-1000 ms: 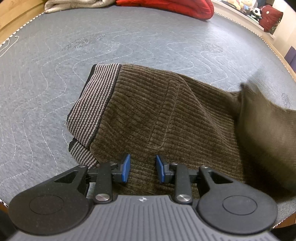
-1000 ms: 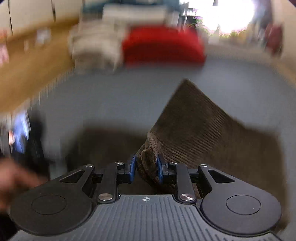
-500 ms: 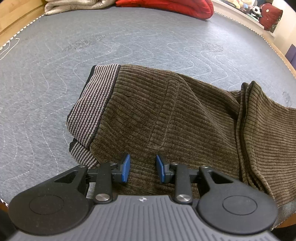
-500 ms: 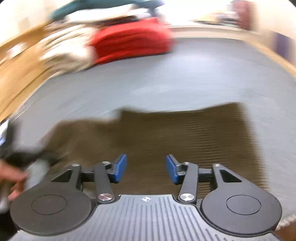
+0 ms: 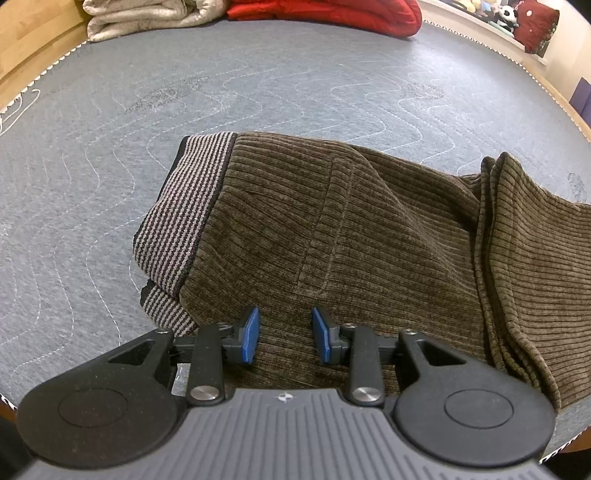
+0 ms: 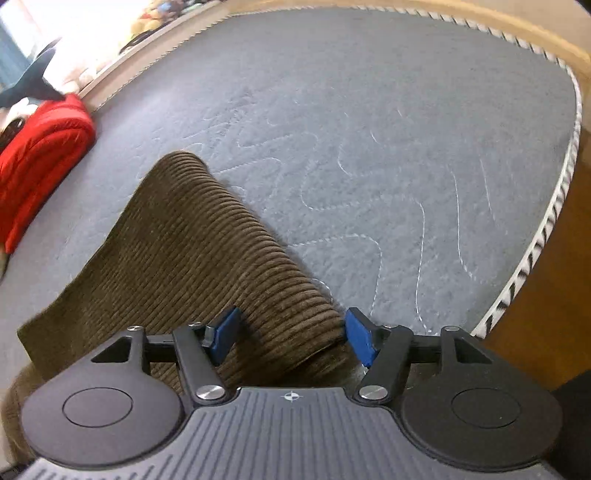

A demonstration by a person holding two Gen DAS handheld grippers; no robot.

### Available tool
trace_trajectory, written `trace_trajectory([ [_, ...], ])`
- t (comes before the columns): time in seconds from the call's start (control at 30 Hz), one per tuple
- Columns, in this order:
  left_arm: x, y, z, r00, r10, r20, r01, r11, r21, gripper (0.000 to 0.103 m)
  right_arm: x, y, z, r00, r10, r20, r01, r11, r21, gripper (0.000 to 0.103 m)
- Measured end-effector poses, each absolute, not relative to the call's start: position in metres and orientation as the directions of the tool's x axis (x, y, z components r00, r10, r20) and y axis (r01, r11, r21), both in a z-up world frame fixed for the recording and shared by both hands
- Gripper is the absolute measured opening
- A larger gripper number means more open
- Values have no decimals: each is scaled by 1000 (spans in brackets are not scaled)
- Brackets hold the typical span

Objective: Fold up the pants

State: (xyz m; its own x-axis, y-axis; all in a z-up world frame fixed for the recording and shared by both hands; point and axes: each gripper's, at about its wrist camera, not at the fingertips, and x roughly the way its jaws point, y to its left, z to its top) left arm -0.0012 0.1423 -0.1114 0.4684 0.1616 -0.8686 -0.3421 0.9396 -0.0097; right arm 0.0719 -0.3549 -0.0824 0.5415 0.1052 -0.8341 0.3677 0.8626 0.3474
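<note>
Change, right side: your right gripper (image 6: 291, 338) has let go of the bunched corduroy it pinched a second ago; its fingers (image 6: 225, 334) have just been opening and now stand spread, a folded edge of cloth lying between them with the pads not pressing
Change, cloth: the leg that hung in the air a second ago now lies flat, folded over at the right of the left wrist view
Change, left side: your left gripper (image 5: 284, 339) sits where it was, fingers (image 5: 249, 339) partly spread, hovering over the cloth near the waistband, nothing pinched
Pants: one pair, brown corduroy pants (image 5: 369, 236), lying on the grey quilted mattress (image 5: 295, 92); striped waistband (image 5: 188, 218) at the left end, folded leg stacked at the right
Edges: the near edge of the mattress runs just below your left gripper; in the right wrist view the piped edge (image 6: 543, 236) curves close on the right, wooden frame beyond it
Open room: broad bare quilt past the waistband to the far side, and right of the folded leg in the right wrist view
Far end count: one red bundle (image 5: 332, 14), one pale folded blanket (image 5: 147, 16), both well apart from the pants
Grippers count: two, each with two blue-padded fingers
</note>
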Motion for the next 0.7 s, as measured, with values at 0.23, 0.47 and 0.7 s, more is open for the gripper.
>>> trace_trajectory([
  [0.23, -2, 146, -111, 469, 149, -871, -344, 938, -24, 36, 73, -357, -95, 520, 124, -845, 440, 809, 390, 63],
  [0.47, -2, 149, -109, 462, 144, -875, -360, 932, -36, 37, 67, -355, -95, 551, 108, -827, 433, 810, 395, 35],
  [0.7, -2, 148, -94, 492, 147, -858, -365, 930, -49, 48, 47, -315, -30, 714, 70, -696, 212, 926, 311, 27],
])
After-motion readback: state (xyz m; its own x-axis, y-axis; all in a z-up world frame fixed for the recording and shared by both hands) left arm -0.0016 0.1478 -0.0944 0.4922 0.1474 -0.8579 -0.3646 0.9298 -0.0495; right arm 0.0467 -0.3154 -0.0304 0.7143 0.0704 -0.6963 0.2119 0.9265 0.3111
